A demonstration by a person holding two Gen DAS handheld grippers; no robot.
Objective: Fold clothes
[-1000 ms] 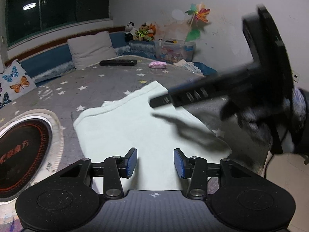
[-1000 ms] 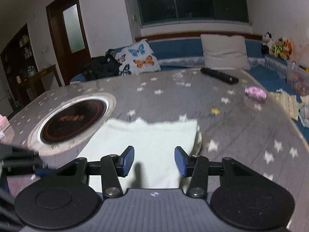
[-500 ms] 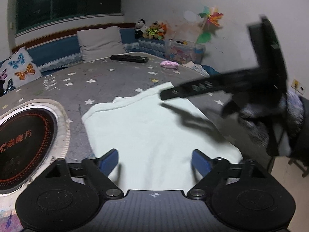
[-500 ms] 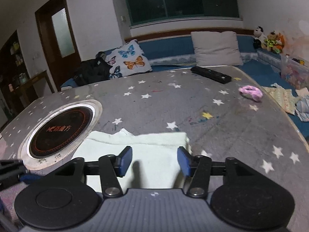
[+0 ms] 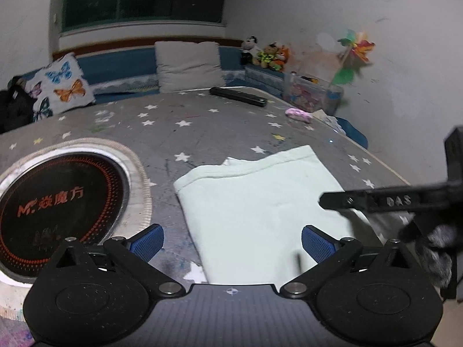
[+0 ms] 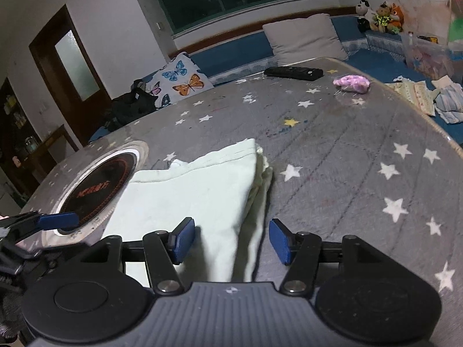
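Hovering wide open and empty, left tool [image 5: 231, 241] and right tool [image 6: 228, 240] – pinching only the top layer could unravel the folded cloth [image 5: 260, 196] on the desk [image 6: 332, 150].

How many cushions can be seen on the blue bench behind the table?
2. The plain grey cushion leans against the wall below the window. The butterfly cushion stands further left, beside a black bag. Others may be hidden outside the views.

The right gripper [image 6: 231, 244] is open above the folded cloth [image 6: 199, 190], its right edge between the fingers. The left gripper [image 6: 59, 221] is near the round cooktop [image 6: 98, 185].
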